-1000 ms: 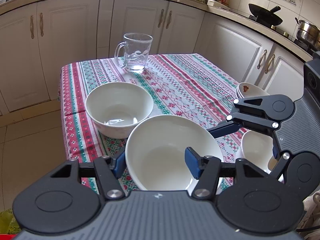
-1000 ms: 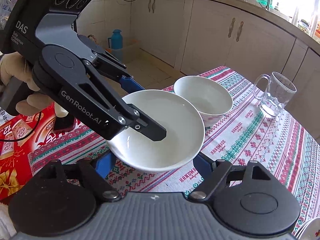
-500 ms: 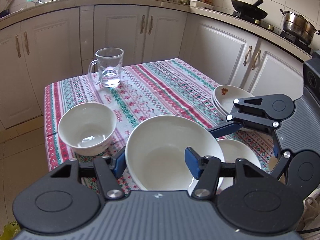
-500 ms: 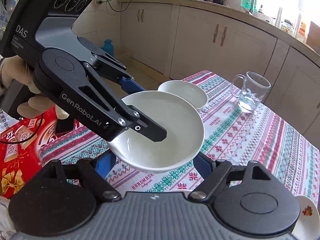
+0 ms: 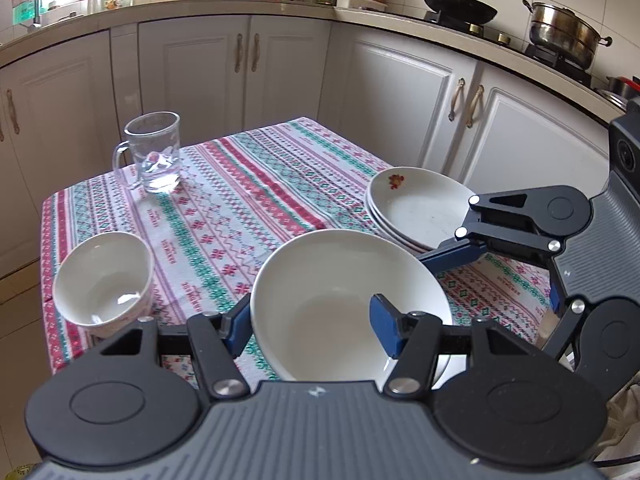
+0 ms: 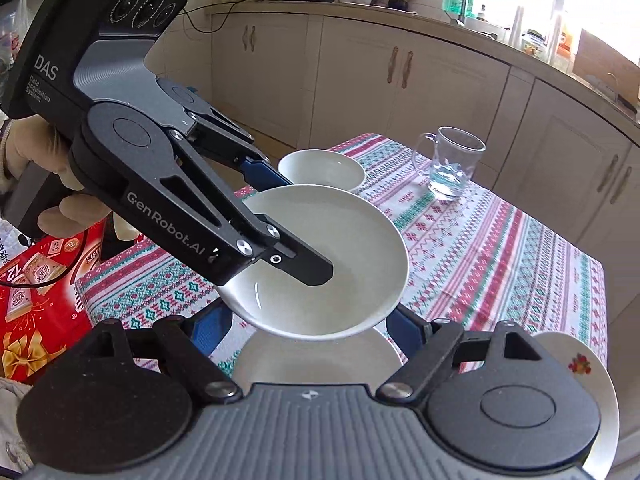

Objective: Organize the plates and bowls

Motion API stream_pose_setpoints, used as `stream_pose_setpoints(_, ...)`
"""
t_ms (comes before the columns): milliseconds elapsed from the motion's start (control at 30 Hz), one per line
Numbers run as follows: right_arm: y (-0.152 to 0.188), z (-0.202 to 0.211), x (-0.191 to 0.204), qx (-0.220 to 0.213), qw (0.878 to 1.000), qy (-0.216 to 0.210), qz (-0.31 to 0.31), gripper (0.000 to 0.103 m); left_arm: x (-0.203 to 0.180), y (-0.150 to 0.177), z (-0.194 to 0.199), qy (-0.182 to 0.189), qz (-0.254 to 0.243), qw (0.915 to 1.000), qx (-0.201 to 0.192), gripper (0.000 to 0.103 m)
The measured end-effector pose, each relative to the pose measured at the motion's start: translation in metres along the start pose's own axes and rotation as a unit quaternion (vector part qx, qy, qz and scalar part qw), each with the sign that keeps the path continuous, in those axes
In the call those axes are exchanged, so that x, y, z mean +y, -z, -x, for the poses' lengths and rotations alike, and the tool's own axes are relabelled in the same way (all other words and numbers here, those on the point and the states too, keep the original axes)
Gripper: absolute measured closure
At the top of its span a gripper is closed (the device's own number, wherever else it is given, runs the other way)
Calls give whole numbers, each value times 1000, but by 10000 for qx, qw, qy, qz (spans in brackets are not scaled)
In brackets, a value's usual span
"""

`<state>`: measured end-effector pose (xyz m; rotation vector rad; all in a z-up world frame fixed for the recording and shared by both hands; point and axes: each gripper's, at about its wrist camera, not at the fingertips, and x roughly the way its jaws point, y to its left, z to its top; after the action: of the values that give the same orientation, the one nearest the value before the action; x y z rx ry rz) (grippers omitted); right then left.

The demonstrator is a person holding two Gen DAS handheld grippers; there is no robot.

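1. A wide, shallow white bowl [image 5: 340, 304] of glossy glazed ceramic is held above the tabletop [image 5: 256, 184], over a second white bowl [image 6: 316, 360] of like shape, seen just beneath it in the right wrist view.
2. The left gripper [image 5: 310, 322] is closed on the near rim of the raised bowl: one blue-padded finger lies inside the bowl and the other outside, so the jaws are narrowed to the wall's thickness.
3. The right gripper [image 6: 308, 326] is held with its jaws spread wide; the raised bowl sits between the blue pads, but contact cannot be told.
4. A smaller, deeper round bowl [image 5: 104, 280] of smooth white ceramic is seen at the tabletop's left edge.
5. Stacked white plates [image 5: 416, 208], marked with a small red flower on the rim, rest at the right side.
6. A clear glass mug [image 5: 154, 152] with a handle stands at the far corner.
7. The tabletop is covered by a woven-look cloth patterned in red, green and white bands.
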<state>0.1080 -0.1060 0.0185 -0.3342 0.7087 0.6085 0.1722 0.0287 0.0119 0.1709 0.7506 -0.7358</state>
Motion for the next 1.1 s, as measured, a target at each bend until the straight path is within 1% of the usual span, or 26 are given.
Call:
stream_pose_setpoints(200, 12, 15, 1, 55, 9998, 127, -131, 16, -15, 1, -11, 140, -50, 9999, 77, 44)
stream_pose_setpoints(600, 28, 21, 2, 241, 9992, 103, -305, 16, -29, 7, -27, 260, -10, 9992, 298, 43)
stream_pose_setpoints(933, 32, 17, -3, 354, 9986, -29, -391, 16, -34, 13, -36, 191, -31, 9987, 480, 43)
stream_pose_setpoints(1100, 34, 14, -4, 385, 9983, -61, -439, 16, -35, 13, -36, 170, -73, 9987, 480, 43)
